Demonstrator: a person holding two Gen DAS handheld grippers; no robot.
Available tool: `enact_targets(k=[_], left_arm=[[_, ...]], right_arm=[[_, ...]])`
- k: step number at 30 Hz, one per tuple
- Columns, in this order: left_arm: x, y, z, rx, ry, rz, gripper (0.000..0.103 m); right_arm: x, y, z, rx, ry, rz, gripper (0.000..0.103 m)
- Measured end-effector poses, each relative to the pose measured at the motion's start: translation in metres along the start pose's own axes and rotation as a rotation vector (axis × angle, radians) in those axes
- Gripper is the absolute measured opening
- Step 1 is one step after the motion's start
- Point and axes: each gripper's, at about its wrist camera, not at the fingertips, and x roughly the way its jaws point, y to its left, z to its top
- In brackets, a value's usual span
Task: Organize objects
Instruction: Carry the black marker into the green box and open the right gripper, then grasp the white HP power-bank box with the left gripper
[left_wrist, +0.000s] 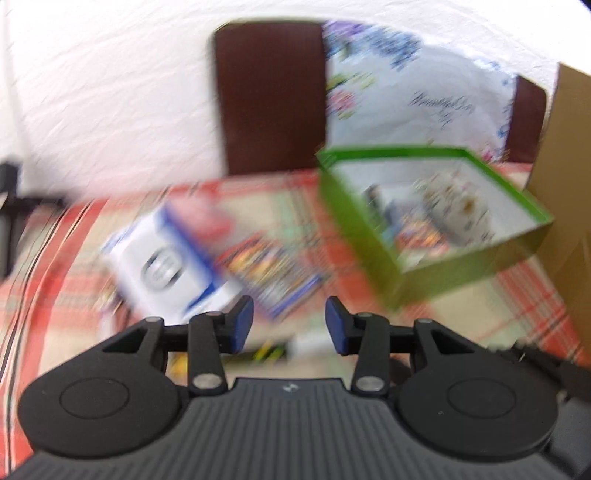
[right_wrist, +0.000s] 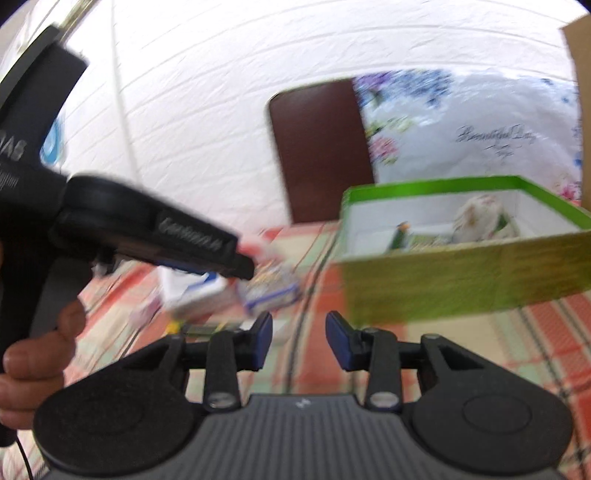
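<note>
An open green box stands on the checked tablecloth at the right, with a patterned pouch and colourful packets inside. Left of it lie a white-and-blue carton and a colourful flat packet, all blurred. My left gripper hovers open over the cloth just short of the packet, nothing between its blue pads. My right gripper is open and empty too, near the box's left corner. The left gripper's black body, held by a hand, crosses the right wrist view.
A dark brown chair back stands behind the table, with a flowered cushion beside it. A cardboard box rises at the far right. A small dark item lies under the left gripper. White wall behind.
</note>
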Motion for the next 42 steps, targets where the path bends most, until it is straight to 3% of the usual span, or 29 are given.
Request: enact_targets(k=[7, 9, 11, 15, 17, 18, 22, 23, 24, 25, 26, 30, 33, 34, 35, 36, 37, 39, 41, 42], left_arm=[[0.0, 0.1, -0.05, -0.183, 0.085, 0.162, 0.045], [0.0, 0.127, -0.06, -0.253, 0.097, 0.186, 0.045], [-0.007, 0.145, -0.068, -0.295, 0.072, 0.194, 0.045], [-0.011, 0.164, -0.073, -0.339, 0.048, 0.194, 0.046], [-0.013, 0.169, -0.075, -0.357, 0.037, 0.175, 0.046], [-0.014, 0.171, -0.076, -0.362, 0.032, 0.165, 0.046], [-0.019, 0.175, -0.08, -0.383, 0.028, 0.127, 0.048], [-0.021, 0.177, -0.08, -0.398, 0.028, 0.109, 0.05], [-0.023, 0.179, -0.08, -0.414, 0.025, 0.088, 0.051], [-0.026, 0.181, -0.08, -0.427, 0.019, 0.067, 0.051], [-0.03, 0.181, -0.078, -0.436, 0.013, 0.048, 0.052], [-0.044, 0.177, -0.071, -0.434, -0.024, 0.007, 0.059], [-0.045, 0.177, -0.05, -0.395, -0.054, 0.014, 0.061], [-0.045, 0.178, -0.038, -0.378, -0.075, 0.02, 0.064], [-0.044, 0.178, -0.025, -0.351, -0.103, 0.022, 0.077], [-0.041, 0.176, -0.012, -0.309, -0.133, 0.019, 0.093], [-0.037, 0.174, 0.001, -0.258, -0.166, 0.017, 0.095], [-0.025, 0.168, 0.022, -0.153, -0.217, 0.035, 0.095], [-0.007, 0.163, 0.038, -0.064, -0.241, 0.028, 0.095], [0.003, 0.161, 0.044, -0.028, -0.242, 0.016, 0.095]], right_arm=[[0.027, 0.047, -0.015, -0.085, 0.126, 0.097, 0.038], [0.036, 0.06, -0.011, -0.124, 0.125, 0.11, 0.045], [0.045, 0.071, -0.004, -0.169, 0.099, 0.107, 0.059], [0.078, 0.093, 0.016, -0.248, 0.068, 0.115, 0.065], [0.104, 0.106, 0.024, -0.279, 0.069, 0.105, 0.086], [0.113, 0.108, 0.025, -0.296, 0.072, 0.099, 0.087], [0.144, 0.117, 0.026, -0.356, 0.107, 0.058, 0.079], [0.141, 0.118, 0.026, -0.359, 0.104, 0.073, 0.06], [0.133, 0.122, 0.028, -0.367, 0.083, 0.093, 0.048], [0.121, 0.128, 0.029, -0.388, 0.065, 0.1, 0.021], [0.11, 0.136, 0.03, -0.406, 0.066, 0.122, 0.004], [0.071, 0.15, 0.013, -0.451, 0.123, 0.198, 0.004], [0.06, 0.145, 0.002, -0.434, 0.137, 0.21, 0.011], [0.06, 0.14, 0.001, -0.414, 0.14, 0.203, 0.019], [0.061, 0.136, 0.002, -0.393, 0.139, 0.184, 0.032], [0.063, 0.13, 0.003, -0.367, 0.139, 0.166, 0.038], [0.067, 0.124, 0.005, -0.338, 0.141, 0.157, 0.046], [0.075, 0.115, 0.011, -0.296, 0.146, 0.146, 0.049], [0.084, 0.112, 0.014, -0.269, 0.147, 0.122, 0.06], [0.089, 0.111, 0.015, -0.251, 0.152, 0.12, 0.061]])
